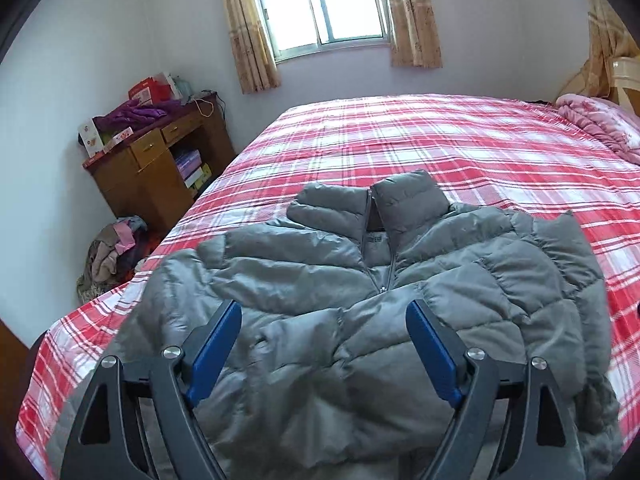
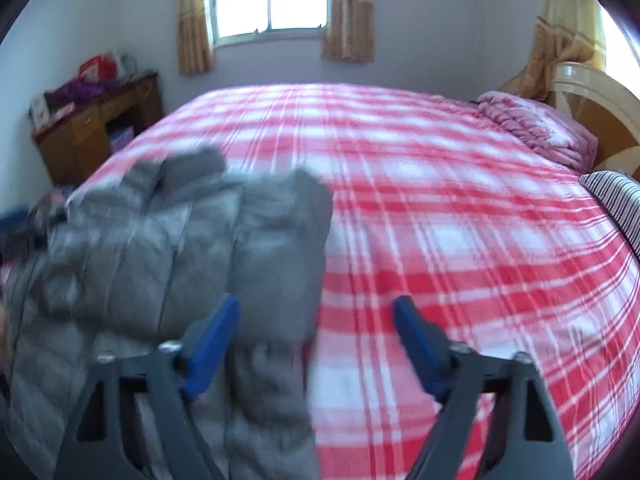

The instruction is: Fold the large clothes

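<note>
A grey puffer jacket (image 1: 320, 280) lies front up on the red and white plaid bed (image 1: 440, 140), collar toward the far wall, zipper partly down. My left gripper (image 1: 324, 320) hovers over the jacket's lower chest, open, its blue pads (image 1: 216, 356) wide apart with nothing pinched. In the blurred right wrist view the jacket (image 2: 160, 240) fills the left half, one sleeve folded along its right edge. My right gripper (image 2: 316, 320) is open above that sleeve edge and the bedsheet (image 2: 440, 200), holding nothing.
A wooden desk (image 1: 160, 168) with boxes and purple cloth stands against the left wall, a heap of clothes (image 1: 112, 256) on the floor beside it. A pink quilt (image 2: 536, 128) and a striped pillow (image 2: 616, 200) lie by the headboard (image 2: 592, 92) at right. A curtained window (image 1: 320, 4) sits opposite.
</note>
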Demonstrator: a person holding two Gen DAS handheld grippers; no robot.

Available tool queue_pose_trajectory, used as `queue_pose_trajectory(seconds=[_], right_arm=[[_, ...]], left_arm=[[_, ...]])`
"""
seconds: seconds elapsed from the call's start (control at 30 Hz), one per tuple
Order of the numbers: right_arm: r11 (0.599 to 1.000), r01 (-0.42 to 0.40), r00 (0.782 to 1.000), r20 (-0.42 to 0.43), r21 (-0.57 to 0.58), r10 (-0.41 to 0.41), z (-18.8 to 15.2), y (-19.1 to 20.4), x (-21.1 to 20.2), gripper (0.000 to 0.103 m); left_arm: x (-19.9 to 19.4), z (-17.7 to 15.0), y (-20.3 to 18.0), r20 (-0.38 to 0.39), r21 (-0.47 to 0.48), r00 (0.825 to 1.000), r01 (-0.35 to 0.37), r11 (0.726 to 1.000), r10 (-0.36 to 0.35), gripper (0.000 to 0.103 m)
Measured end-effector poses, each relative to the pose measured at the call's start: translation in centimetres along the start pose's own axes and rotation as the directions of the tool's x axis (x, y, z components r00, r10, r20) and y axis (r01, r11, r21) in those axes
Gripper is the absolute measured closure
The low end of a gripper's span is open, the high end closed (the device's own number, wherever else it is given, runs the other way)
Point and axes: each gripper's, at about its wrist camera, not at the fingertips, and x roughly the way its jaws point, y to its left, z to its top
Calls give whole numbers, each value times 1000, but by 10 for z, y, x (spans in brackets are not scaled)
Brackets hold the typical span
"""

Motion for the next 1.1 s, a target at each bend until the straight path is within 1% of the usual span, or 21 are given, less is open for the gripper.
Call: queue_pose_trajectory(seconds=[0.03,0.1,0.17,0.2,0.23,0.27,0.33,0.37,0.47,0.6,0.8,0.87,0.9,0.93,1.0,1.07,1.1], right_arm=[[1000,3,1000,11,9,-3,8,0,7,34],[1000,-13,1000,26,20,12,20,4,27,35],[1000,-13,1000,16,3,13,25,14,53,36],[1000,-17,1000,7,-9,17,26,20,62,36],[999,-26,1000,-8,-26,25,25,26,72,36],[998,-40,999,-28,-51,39,22,34,85,36],[995,-43,998,-51,-85,38,16,43,100,36],[994,-51,997,-68,-96,45,11,46,108,36],[990,-65,993,-104,-124,52,-1,52,122,36],[990,-70,990,-129,-124,54,-2,52,127,36],[989,-60,991,-130,-132,43,-3,55,128,35],[990,-69,990,-132,-124,52,-2,54,126,35],[990,-86,989,-131,-110,71,-1,51,122,37],[991,-104,989,-117,-81,94,2,44,116,41],[993,-113,992,-52,-27,111,12,31,99,41],[994,-107,994,21,20,107,25,19,82,41],[995,-94,994,51,38,92,35,15,77,41]], left_arm=[[8,-1,-3,-5,6,1000,-26,1000,26,18],[35,-9,-7,-40,31,995,-95,995,97,18],[58,-19,-6,-87,51,984,-152,987,156,18],[70,-26,-3,-117,55,978,-167,984,172,18],[81,-33,1,-147,46,974,-166,985,171,18],[86,-38,6,-157,31,975,-154,988,157,18],[88,-42,12,-162,0,978,-131,991,129,17],[87,-43,15,-162,-12,979,-126,992,122,14],[90,-46,19,-171,-37,978,-126,991,118,9],[95,-47,18,-180,-38,976,-135,990,126,6],[97,-48,18,-180,-43,975,-138,989,128,5],[94,-46,24,-200,-43,974,-116,992,105,5],[89,-43,29,-203,-48,974,-108,993,96,5],[78,-41,35,-178,-64,981,-95,993,83,5],[57,-33,50,-97,-102,993,-71,992,61,5],[50,-25,55,-69,-130,996,-70,989,61,6],[52,-22,56,-71,-135,995,-78,988,69,5]])
